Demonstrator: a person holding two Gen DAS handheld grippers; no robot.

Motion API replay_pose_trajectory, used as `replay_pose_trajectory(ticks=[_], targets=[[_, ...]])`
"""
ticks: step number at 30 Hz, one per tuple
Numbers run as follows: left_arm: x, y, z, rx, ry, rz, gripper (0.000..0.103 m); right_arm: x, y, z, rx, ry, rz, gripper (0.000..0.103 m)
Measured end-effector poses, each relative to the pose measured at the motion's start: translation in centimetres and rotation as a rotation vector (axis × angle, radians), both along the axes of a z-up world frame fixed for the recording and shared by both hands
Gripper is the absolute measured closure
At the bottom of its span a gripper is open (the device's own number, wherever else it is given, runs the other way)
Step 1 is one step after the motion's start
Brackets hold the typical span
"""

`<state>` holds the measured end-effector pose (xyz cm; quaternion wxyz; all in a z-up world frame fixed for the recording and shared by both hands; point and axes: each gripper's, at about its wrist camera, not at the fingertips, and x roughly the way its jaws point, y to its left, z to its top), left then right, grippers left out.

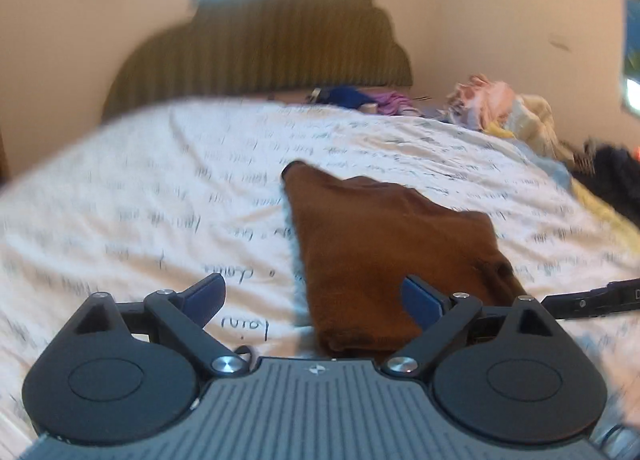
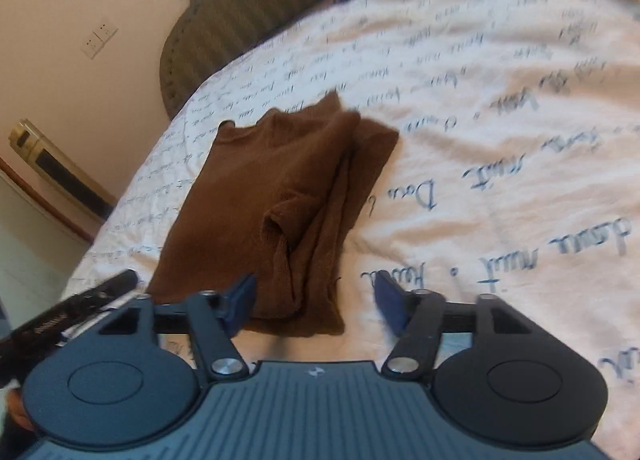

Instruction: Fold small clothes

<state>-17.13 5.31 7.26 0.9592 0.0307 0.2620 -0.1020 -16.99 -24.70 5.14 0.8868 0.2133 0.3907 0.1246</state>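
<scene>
claws: my left [image 1: 312,300] and right [image 2: 316,300] both wide, holding nothing | shirt [image 2: 276,195] folded on bed [image 1: 140,187], just ahead | next: pinch near hem evenly, fold flat

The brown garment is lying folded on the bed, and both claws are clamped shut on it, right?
Not quite. The brown garment does lie folded on the bed, but both claws stand open and hold nothing. The right wrist view shows the right claw spread wide; the left wrist view shows the same for the left claw.

handwritten script on bedsheet [image 2: 500,163], illegible
</scene>
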Motion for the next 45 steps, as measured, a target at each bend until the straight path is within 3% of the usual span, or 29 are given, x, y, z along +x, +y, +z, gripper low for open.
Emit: replay_pose_trajectory(ticks=[4,7,8,10,13,16,27,45], targets=[[-0.7,-3.4,-3.0,0.016,0.131,-0.086,0.010,-1.4,3.9,-0.7,-0.224,0.027,0.035,0.022],[-0.2,-4.7,-5.3,0.036,0.193,-0.053,0.009,-1.5,5.8,-1.5,-0.317,0.036,0.021,0.019],[0.1,-4.6,-5.8,0.032,0.207,-0.020,0.002,-1.4,6.3,-1.6,-0.348,0.028,-0.002,0.019],[0.6,-3.4,-7.1,0.030,0.226,0.048,0.000,-1.0,6.9,-2.1,-0.409,0.028,-0.057,0.013],[0.4,-3.1,-7.6,0.038,0.183,0.065,0.000,-1.2,6.8,-3.4,-0.403,0.004,-0.120,0.000],[0.4,-3.2,-7.5,0.042,0.180,0.068,0.000,-2.2,6.6,-4.3,-0.386,-0.080,-0.146,0.000],[0.7,-3.5,-7.3,0.060,0.182,0.058,0.000,-1.8,6.6,-3.8,-0.404,-0.044,-0.122,0.000],[0.6,-3.3,-7.3,0.056,0.173,0.069,0.000,-2.8,6.8,-4.2,-0.393,-0.099,-0.142,0.000]])
